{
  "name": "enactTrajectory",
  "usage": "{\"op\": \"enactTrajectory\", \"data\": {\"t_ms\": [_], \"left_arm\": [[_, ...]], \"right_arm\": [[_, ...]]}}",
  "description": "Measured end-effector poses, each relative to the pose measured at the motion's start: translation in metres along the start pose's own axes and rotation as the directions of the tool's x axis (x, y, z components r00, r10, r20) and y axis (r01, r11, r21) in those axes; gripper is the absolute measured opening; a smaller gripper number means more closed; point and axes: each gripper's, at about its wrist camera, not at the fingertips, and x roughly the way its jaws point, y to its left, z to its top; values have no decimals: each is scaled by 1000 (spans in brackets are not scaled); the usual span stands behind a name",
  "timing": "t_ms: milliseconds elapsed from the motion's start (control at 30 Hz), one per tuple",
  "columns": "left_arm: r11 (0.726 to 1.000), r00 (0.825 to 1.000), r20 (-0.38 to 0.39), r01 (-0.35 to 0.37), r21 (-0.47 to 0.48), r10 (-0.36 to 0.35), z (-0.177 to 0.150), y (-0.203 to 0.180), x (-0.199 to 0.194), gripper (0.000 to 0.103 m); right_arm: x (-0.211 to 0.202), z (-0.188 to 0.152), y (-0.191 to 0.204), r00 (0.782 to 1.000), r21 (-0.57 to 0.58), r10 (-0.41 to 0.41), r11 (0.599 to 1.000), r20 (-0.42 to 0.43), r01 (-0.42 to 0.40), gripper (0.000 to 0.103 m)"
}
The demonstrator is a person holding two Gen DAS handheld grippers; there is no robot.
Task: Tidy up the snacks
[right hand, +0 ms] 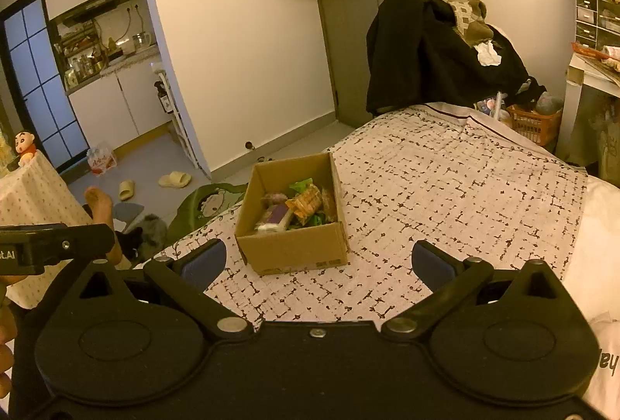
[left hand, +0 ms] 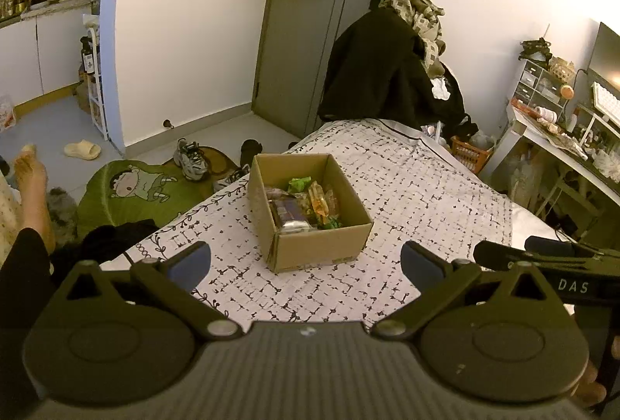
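An open cardboard box (left hand: pixel 321 245) stands on the patterned bedspread (left hand: pixel 407 187) and holds several wrapped snacks (left hand: pixel 306 203) in green, orange and purple. My left gripper (left hand: pixel 306 265) hovers open just short of the box's near wall, with nothing between its blue pads. In the right wrist view the same box (right hand: pixel 294 249) with its snacks (right hand: pixel 298 210) sits ahead and a little left of centre. My right gripper (right hand: pixel 317 265) is open and empty behind it. The left gripper's body (right hand: pixel 50 245) shows at the left edge there.
A chair draped with dark clothes (left hand: pixel 383 71) stands at the bed's far end before a grey door (left hand: pixel 302 32). A cluttered desk (left hand: pixel 562 133) and orange basket (left hand: pixel 471 150) lie right. Shoes (left hand: pixel 190 158), a green cushion (left hand: pixel 143 191) and a person's foot (left hand: pixel 31 172) are left.
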Motion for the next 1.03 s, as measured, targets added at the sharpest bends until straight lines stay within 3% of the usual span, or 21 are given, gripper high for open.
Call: {"op": "enactTrajectory", "data": {"t_ms": [567, 1033], "left_arm": [[999, 1000, -1, -31, -17, 31, 0, 2, -2, 103], [1000, 1000, 1, -15, -10, 15, -3, -1, 2, 103]], "right_arm": [[3, 0, 2, 1000, -7, 9, 1000, -2, -9, 103], [8, -1, 4, 1000, -9, 14, 1000, -13, -14, 103]]}}
